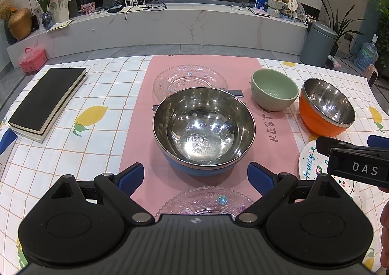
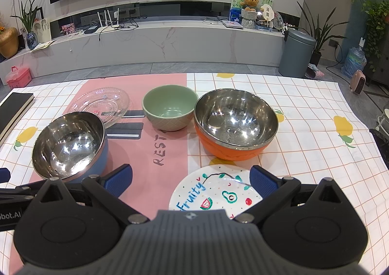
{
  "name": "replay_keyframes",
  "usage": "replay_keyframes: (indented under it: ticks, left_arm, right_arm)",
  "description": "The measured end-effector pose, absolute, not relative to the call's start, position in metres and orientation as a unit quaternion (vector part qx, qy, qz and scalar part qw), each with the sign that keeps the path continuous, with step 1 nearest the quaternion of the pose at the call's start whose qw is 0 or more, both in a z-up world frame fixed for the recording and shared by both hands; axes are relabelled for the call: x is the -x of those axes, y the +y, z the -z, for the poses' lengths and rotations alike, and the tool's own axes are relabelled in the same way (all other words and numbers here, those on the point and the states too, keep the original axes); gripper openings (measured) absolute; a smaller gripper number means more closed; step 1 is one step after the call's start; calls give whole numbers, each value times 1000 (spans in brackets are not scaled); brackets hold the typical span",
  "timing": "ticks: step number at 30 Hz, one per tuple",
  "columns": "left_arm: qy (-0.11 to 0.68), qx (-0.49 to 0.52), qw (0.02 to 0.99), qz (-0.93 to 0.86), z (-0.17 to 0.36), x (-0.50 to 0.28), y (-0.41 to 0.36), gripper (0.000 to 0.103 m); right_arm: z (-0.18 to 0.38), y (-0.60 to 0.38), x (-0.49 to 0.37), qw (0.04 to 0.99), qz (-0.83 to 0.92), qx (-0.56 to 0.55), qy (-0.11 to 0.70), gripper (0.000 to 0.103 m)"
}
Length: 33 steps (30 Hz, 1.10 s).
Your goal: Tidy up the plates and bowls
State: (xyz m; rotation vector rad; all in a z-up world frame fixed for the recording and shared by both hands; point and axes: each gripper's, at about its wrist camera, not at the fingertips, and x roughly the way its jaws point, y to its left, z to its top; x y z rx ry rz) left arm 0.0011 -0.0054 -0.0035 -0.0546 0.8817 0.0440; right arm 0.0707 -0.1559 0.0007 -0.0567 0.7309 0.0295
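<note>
The table [image 1: 102,95] is covered by a checked lemon-print cloth with a pink mat [image 1: 206,66] laid down its middle; no stacking is seen, so the task is judged to be at its start.

The blue steel-lined bowl [image 1: 204,126] is found upright on the mat, directly ahead of the left gripper [image 1: 195,177], whose jaws are held wide apart and empty; the orange steel-lined bowl [image 2: 234,124] is found upright on the cloth ahead of the right gripper [image 2: 190,181], likewise spread wide and empty; the green ceramic bowl [image 2: 170,107] is set between the two, near the orange one, though contact cannot be confirmed.

One clear glass plate [image 1: 189,80] is noted behind the blue bowl, a second glass plate [image 1: 206,199] beneath the left gripper, and the painted "Fruity" plate [image 2: 216,190] beneath the right gripper.

It is judged that the blue bowl is the piece in hand; one finger should be passed inside the rim and one outside, the wall pinched squarely, and the lift kept level; polished steel is expected to slip, so closure should be made firm before any lift.
</note>
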Motion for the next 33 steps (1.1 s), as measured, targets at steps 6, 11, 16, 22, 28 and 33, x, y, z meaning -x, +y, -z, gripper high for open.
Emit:
replay_keyframes:
  ticks: [6, 11, 16, 22, 28, 33]
  left_arm:
    - [427, 27, 904, -21, 3, -1, -5, 103]
    - [424, 32, 905, -25, 1, -2, -2, 103]
    - [421, 37, 906, -26, -2, -2, 2, 103]
    - [422, 66, 904, -24, -5, -8, 17, 103]
    - [426, 116, 897, -34, 0, -24, 40, 103]
    - [439, 116, 890, -41, 7, -40, 44, 103]
  right_arm:
    - [-1, -156, -71, 934, -15, 28, 357, 100]
    - [0, -156, -71, 933, -18, 27, 358, 100]
    - [0, -153, -72, 932, -25, 26, 360, 100]
    - [-3, -152, -78, 925, -44, -6, 378, 100]
    - [-2, -151, -91, 913, -87, -66, 392, 100]
    - [11, -143, -112, 895, -108, -88, 424, 78]
